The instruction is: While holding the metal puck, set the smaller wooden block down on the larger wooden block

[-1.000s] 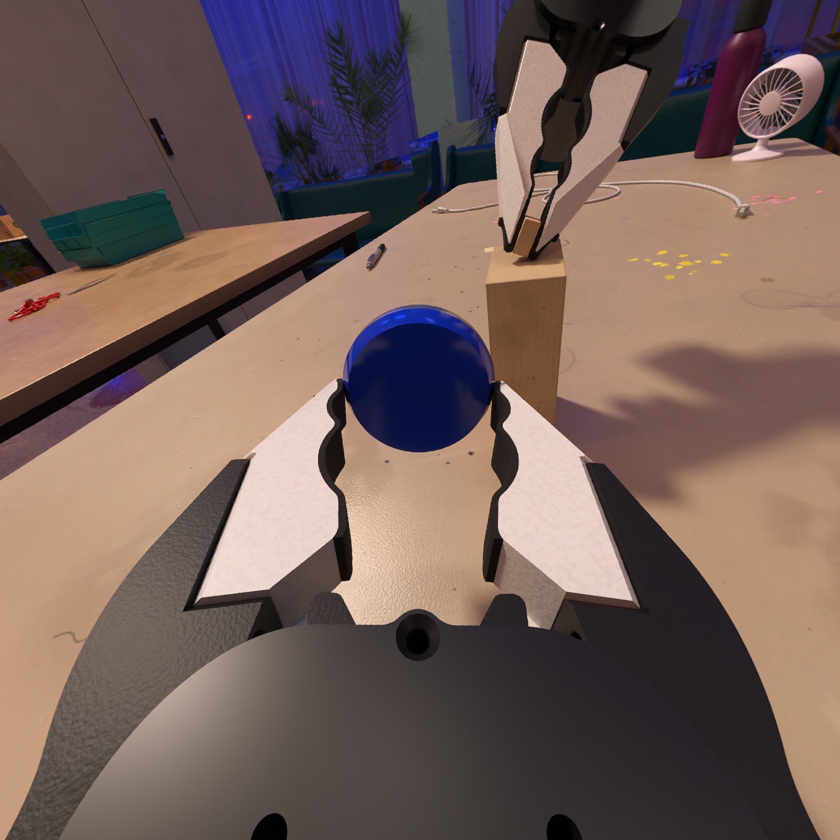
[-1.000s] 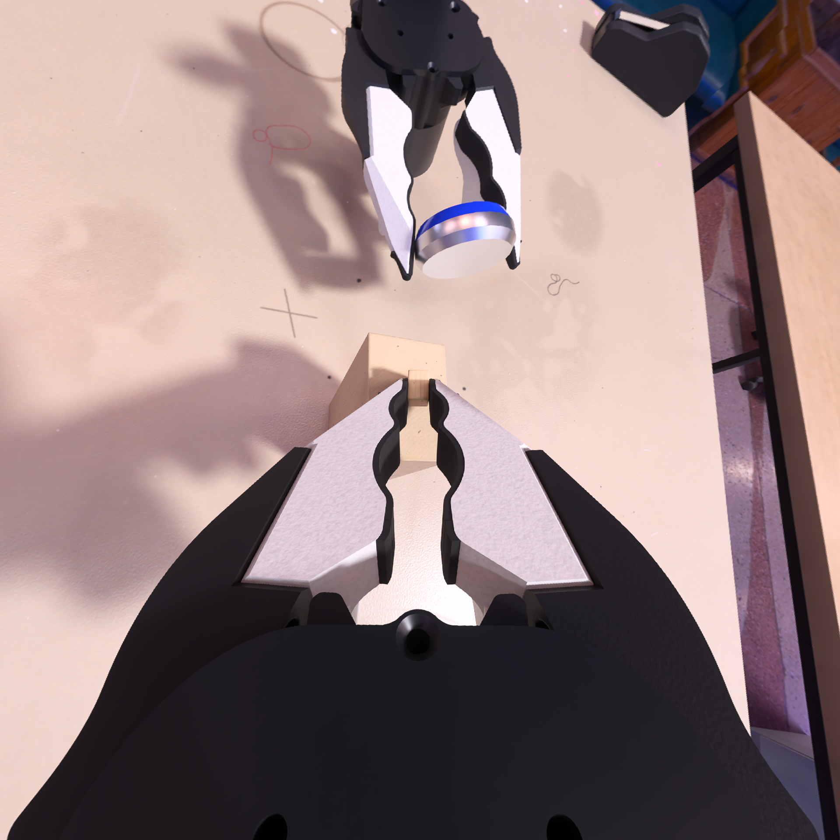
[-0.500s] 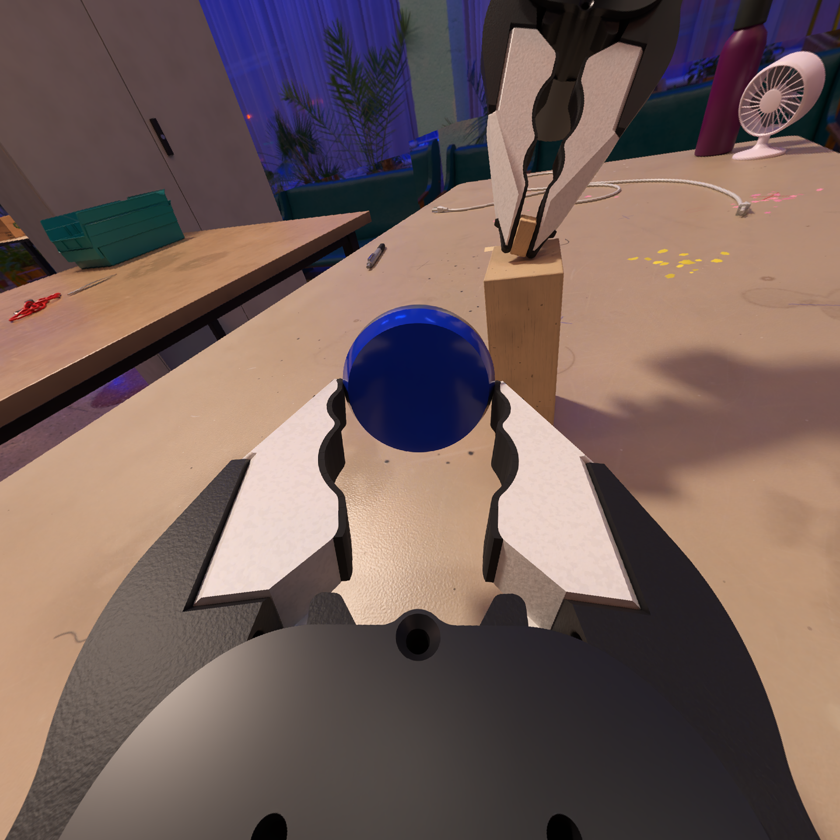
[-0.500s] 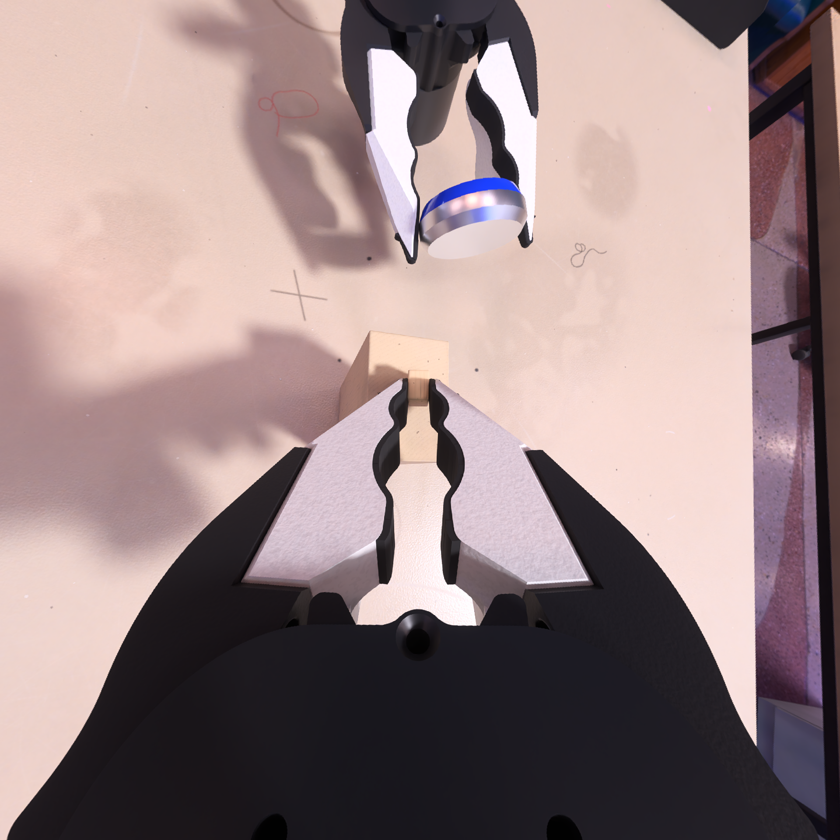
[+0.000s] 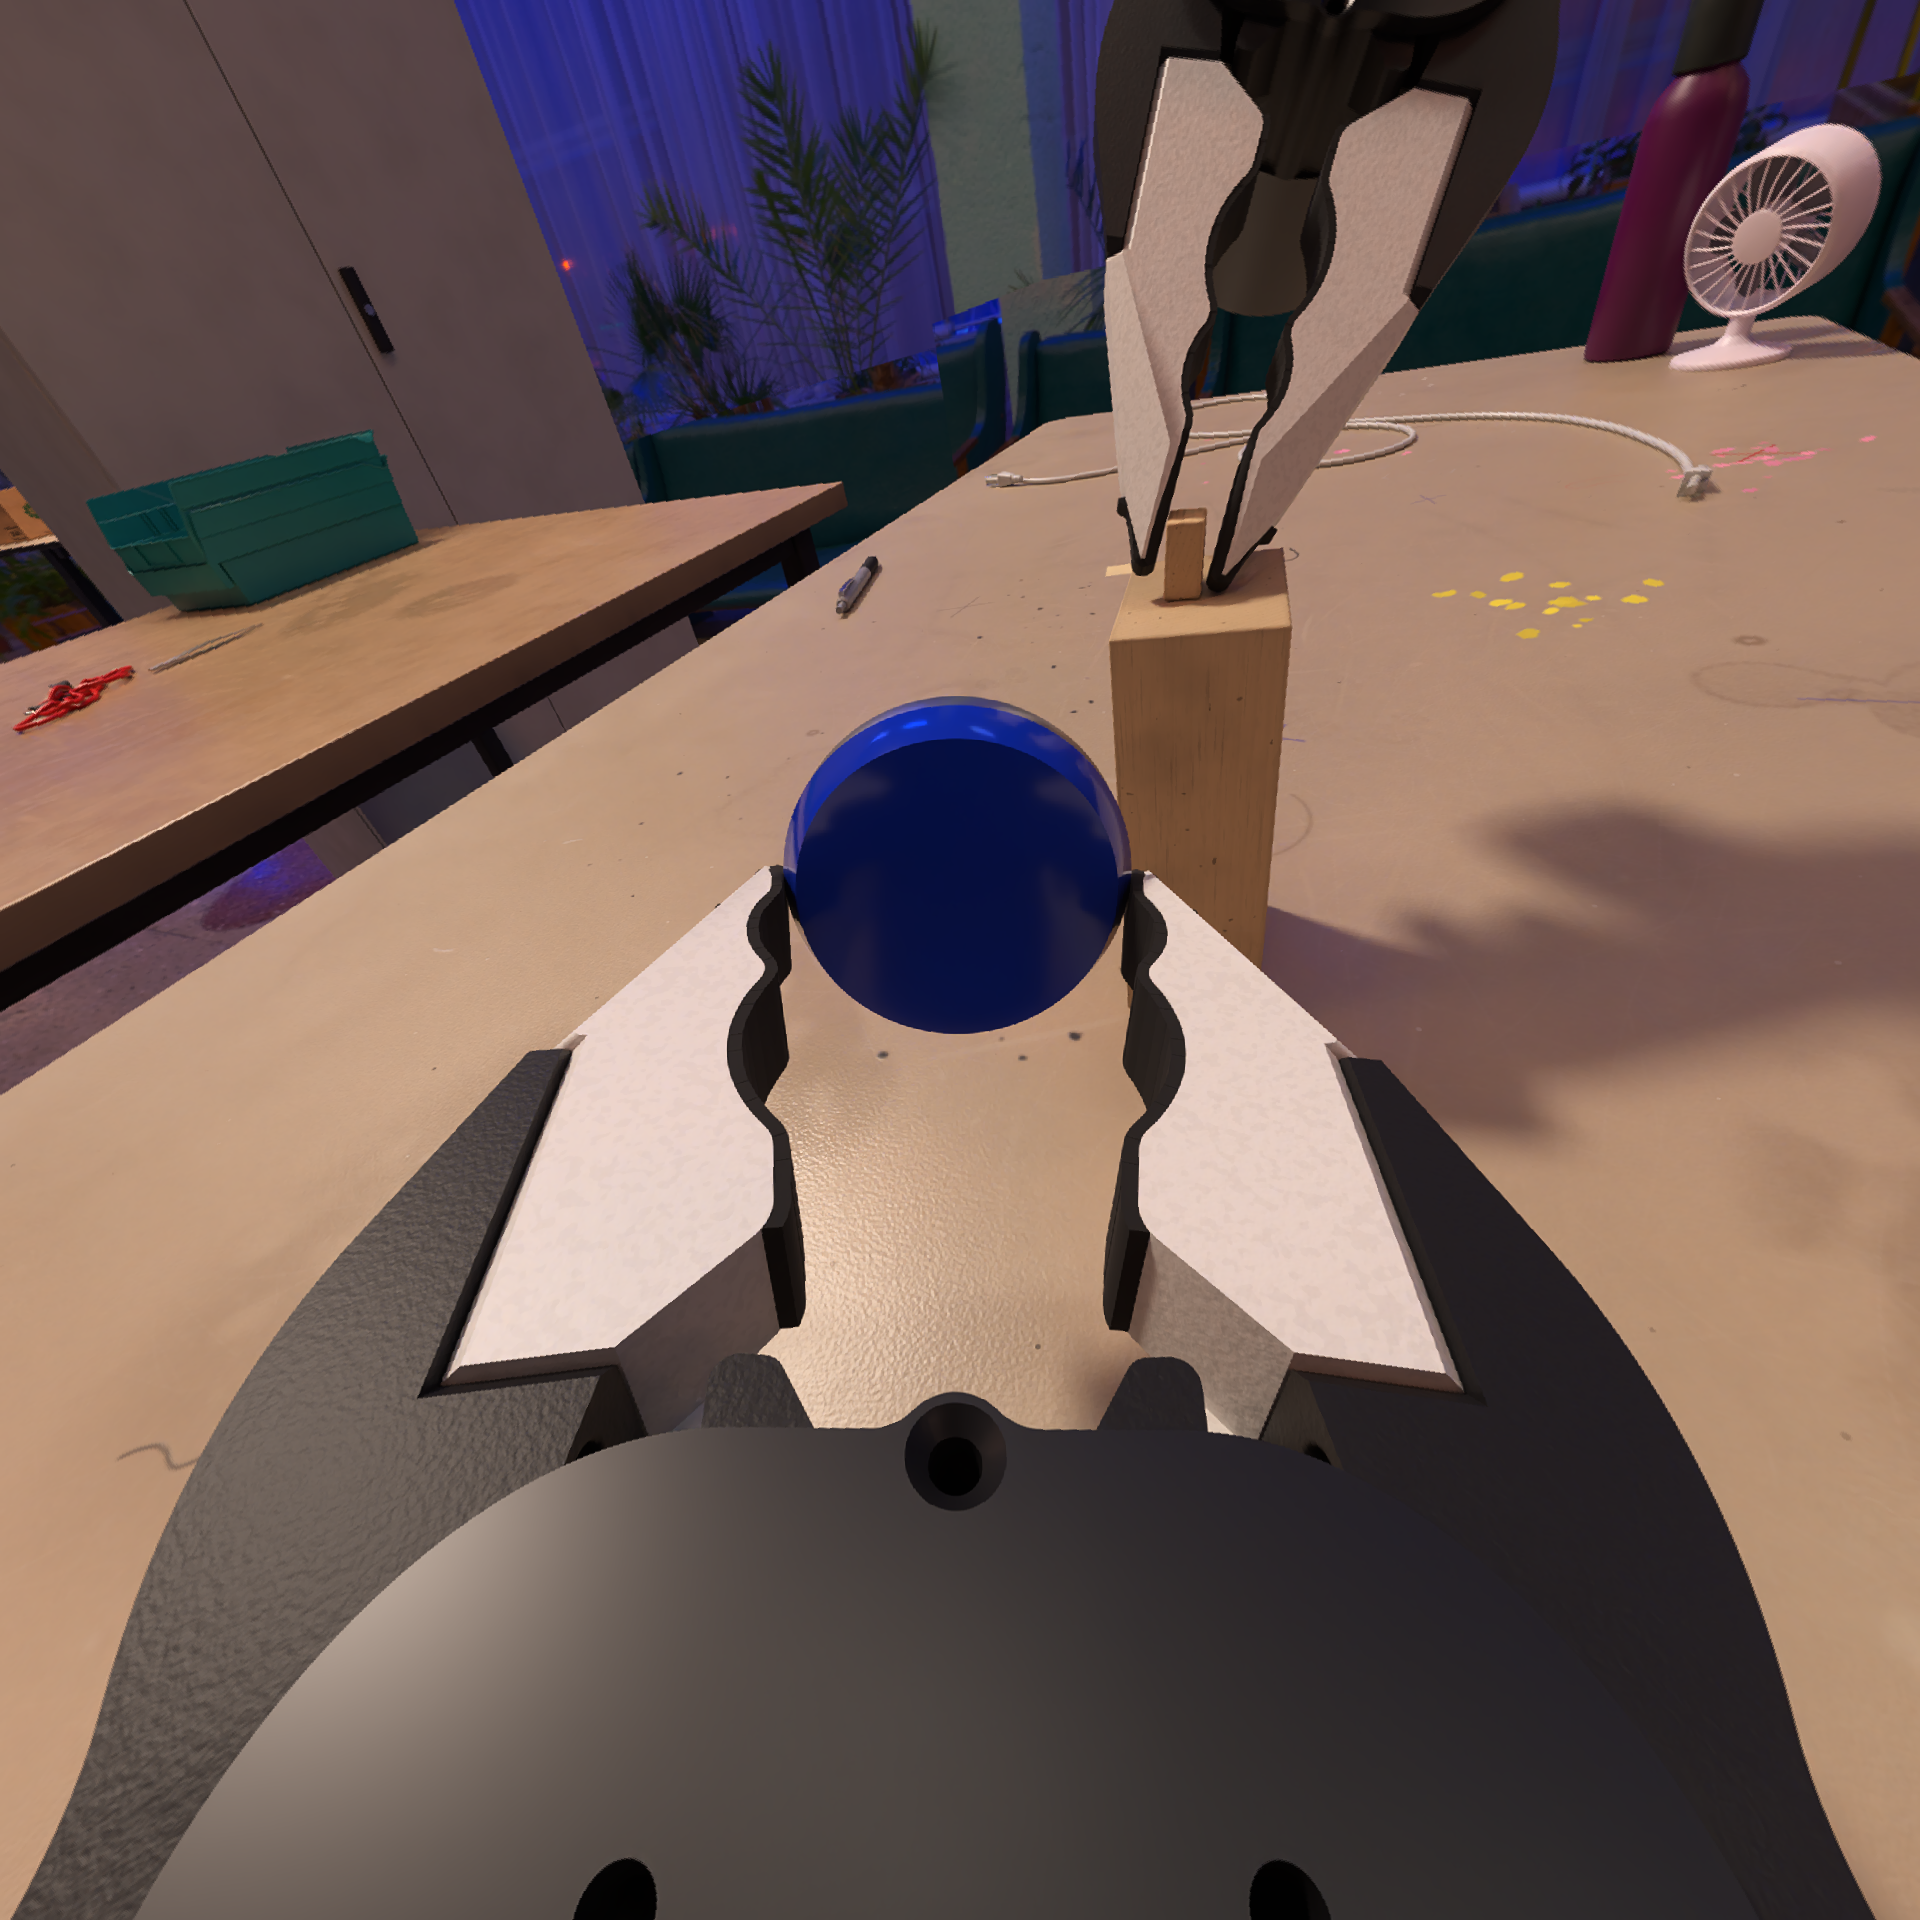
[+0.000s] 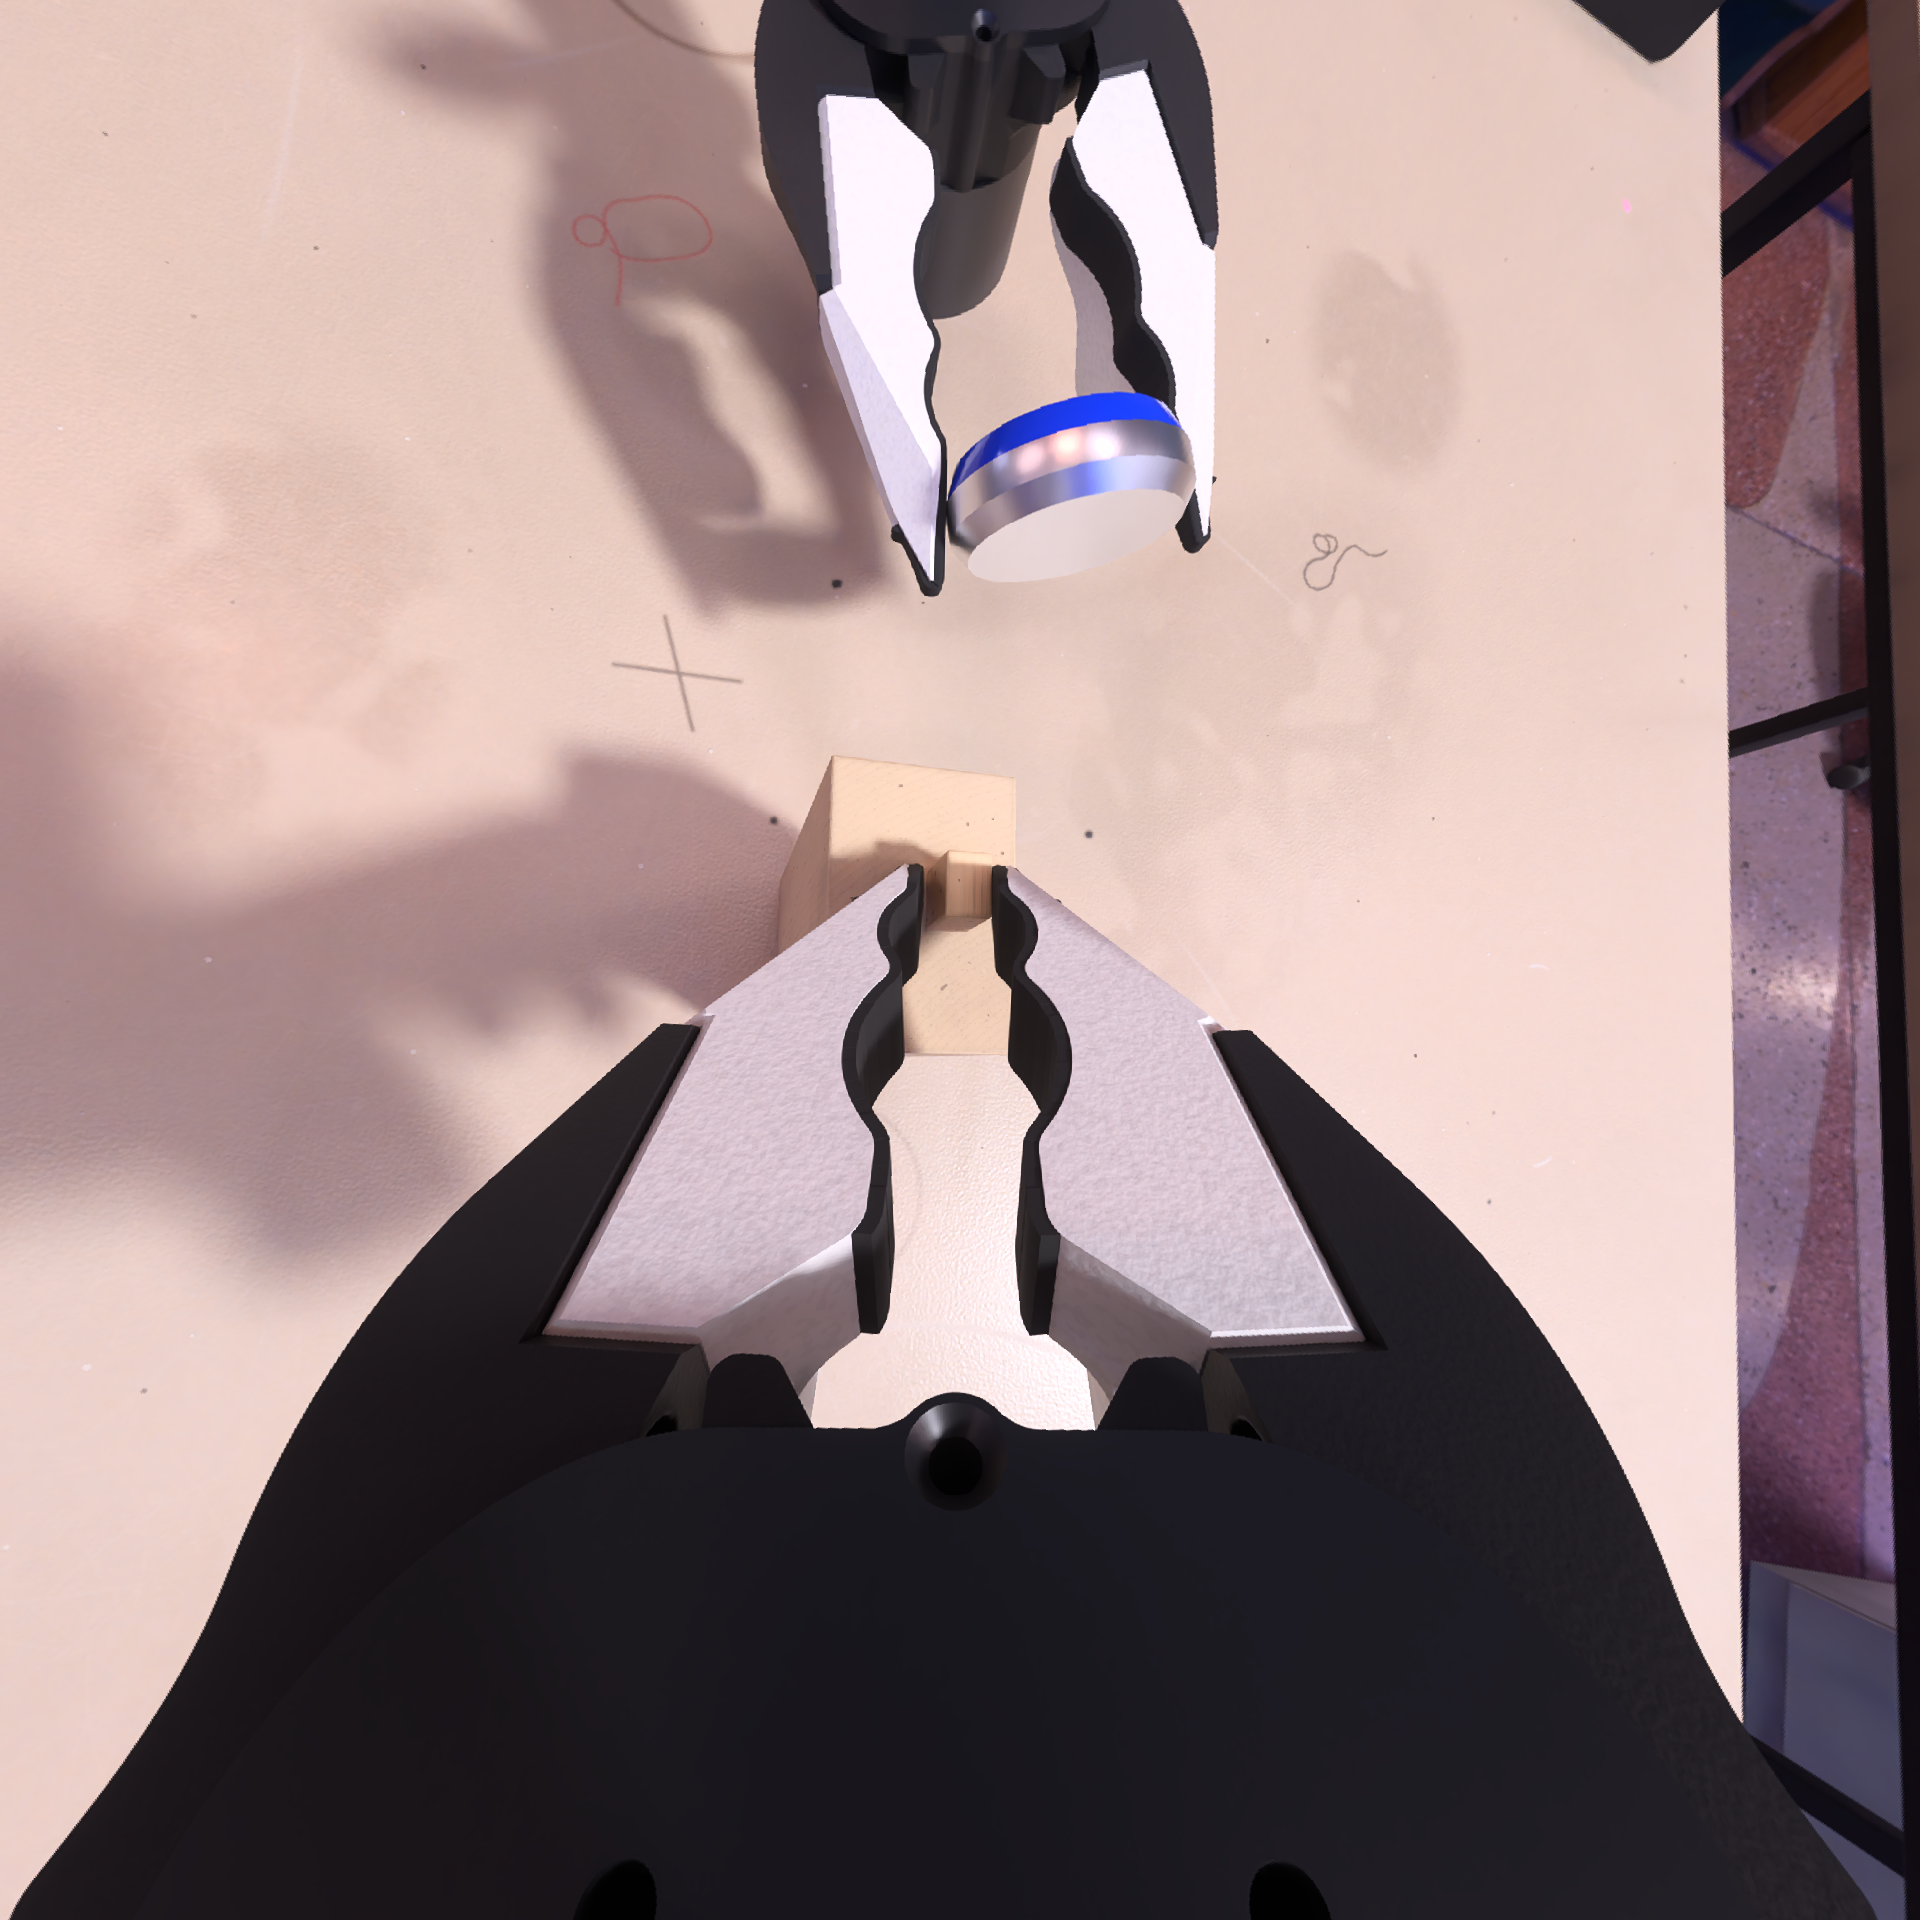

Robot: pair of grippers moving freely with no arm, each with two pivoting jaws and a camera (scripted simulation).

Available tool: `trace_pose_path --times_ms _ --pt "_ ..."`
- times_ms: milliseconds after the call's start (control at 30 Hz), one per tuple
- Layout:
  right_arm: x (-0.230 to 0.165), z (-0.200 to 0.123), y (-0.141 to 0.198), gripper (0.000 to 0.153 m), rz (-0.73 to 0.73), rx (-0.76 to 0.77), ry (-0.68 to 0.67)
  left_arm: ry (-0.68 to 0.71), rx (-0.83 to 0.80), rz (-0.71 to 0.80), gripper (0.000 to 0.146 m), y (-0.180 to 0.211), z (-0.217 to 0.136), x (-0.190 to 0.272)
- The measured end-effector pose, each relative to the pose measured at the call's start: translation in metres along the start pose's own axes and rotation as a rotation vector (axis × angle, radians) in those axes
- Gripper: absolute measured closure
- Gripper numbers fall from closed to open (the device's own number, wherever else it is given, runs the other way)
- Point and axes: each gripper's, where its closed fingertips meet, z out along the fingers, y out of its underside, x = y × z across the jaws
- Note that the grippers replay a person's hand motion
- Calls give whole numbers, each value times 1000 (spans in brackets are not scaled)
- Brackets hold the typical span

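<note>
My left gripper [image 5: 956, 894] is shut on the metal puck [image 5: 956, 868], blue-faced with a silver rim, and holds it above the table; both also show in the right wrist view, gripper [image 6: 1060, 561] and puck [image 6: 1070, 488]. The larger wooden block [image 5: 1195, 748] stands upright just right of the puck. The smaller wooden block [image 5: 1184, 556] stands upright on its top. My right gripper [image 6: 956, 883] points straight down around the smaller block [image 6: 964, 894], jaws slightly parted with thin gaps on both sides. The larger block's top [image 6: 914, 810] shows beneath.
A pen [image 5: 857, 582], a white cable [image 5: 1455, 426], a small fan [image 5: 1766, 239] and a purple bottle [image 5: 1673, 208] lie farther back. A second table with green trays [image 5: 260, 520] stands left. The table edge [image 6: 1720, 935] runs along the right.
My right gripper has swung upright over the larger block. The smaller block went from tilted in the jaws to standing on the block's top, and the jaws have parted a little. The left gripper kept still.
</note>
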Motion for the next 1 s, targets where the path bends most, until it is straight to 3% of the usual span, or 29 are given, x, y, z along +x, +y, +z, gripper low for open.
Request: trace_pose_path --times_ms 667,1000 --pt "-3 -7 -3 142 21 51 11 0 0 -3 81 0 0 0" --pt "5 -11 2 140 102 61 9 0 0 -1 81 0 0 0"
